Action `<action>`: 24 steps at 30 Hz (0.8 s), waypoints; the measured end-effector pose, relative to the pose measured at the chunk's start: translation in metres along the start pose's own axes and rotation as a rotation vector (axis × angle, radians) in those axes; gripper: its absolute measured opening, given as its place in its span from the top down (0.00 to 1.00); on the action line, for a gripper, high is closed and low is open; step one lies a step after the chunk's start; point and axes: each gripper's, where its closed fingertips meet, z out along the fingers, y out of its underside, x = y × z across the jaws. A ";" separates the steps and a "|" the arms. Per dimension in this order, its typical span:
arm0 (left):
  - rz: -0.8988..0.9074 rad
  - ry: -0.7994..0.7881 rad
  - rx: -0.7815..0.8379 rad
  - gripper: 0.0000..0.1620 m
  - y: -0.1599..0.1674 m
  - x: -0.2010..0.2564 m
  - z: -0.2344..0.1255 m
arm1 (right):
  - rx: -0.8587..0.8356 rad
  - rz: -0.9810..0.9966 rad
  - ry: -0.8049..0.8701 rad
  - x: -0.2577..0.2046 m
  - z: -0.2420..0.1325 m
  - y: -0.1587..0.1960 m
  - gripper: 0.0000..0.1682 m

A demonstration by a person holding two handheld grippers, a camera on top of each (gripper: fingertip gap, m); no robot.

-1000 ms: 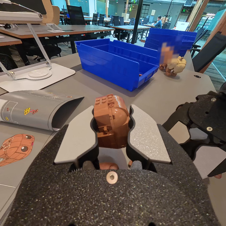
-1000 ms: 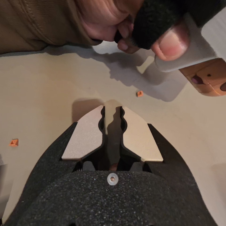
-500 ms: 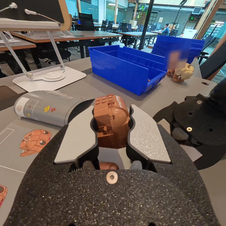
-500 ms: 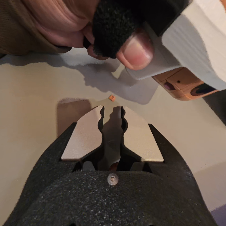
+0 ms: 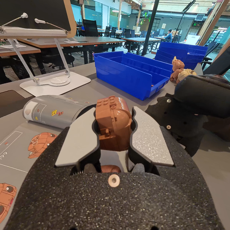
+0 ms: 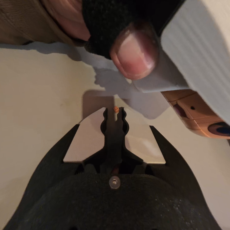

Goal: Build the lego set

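Note:
My left gripper [image 5: 113, 109] is shut on a brown lego head build [image 5: 112, 124] with studs on top, held above the grey table [image 5: 109, 90]. My right gripper [image 6: 114, 109] points down at the table, jaws a narrow gap apart. A tiny orange lego piece [image 6: 116, 109] lies on the table right at its fingertips, toward the right one; I cannot tell if they touch it. In the right wrist view the left gripper's grey finger [image 6: 199, 52], a thumb [image 6: 134, 58] and the build's face side [image 6: 201, 119] hang close above. The right gripper's black body [image 5: 186, 118] sits to the right of the build.
An open instruction booklet [image 5: 52, 110] lies at left. A white tablet stand [image 5: 56, 83] is behind it. A blue bin [image 5: 130, 74] stands at the back, with stacked blue bins [image 5: 180, 53] and two finished lego figures [image 5: 179, 69] at back right. The left gripper's tips are roughly 12 centimeters from the right gripper's.
My right gripper has come down and forward, so the orange piece now sits at its fingertips. My left gripper still holds the build and has come closer over the right one.

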 end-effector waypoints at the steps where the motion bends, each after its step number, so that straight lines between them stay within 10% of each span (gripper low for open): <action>1: 0.002 0.001 -0.002 0.68 0.000 0.000 0.000 | -0.006 -0.016 -0.010 0.001 -0.001 0.001 0.87; 12: -0.003 0.001 -0.006 0.68 0.002 -0.002 0.000 | -0.026 -0.068 0.036 0.003 -0.006 0.003 0.95; 24: 0.019 0.062 -0.063 0.68 0.016 0.022 0.014 | -0.081 -0.181 0.315 -0.011 -0.130 0.033 0.83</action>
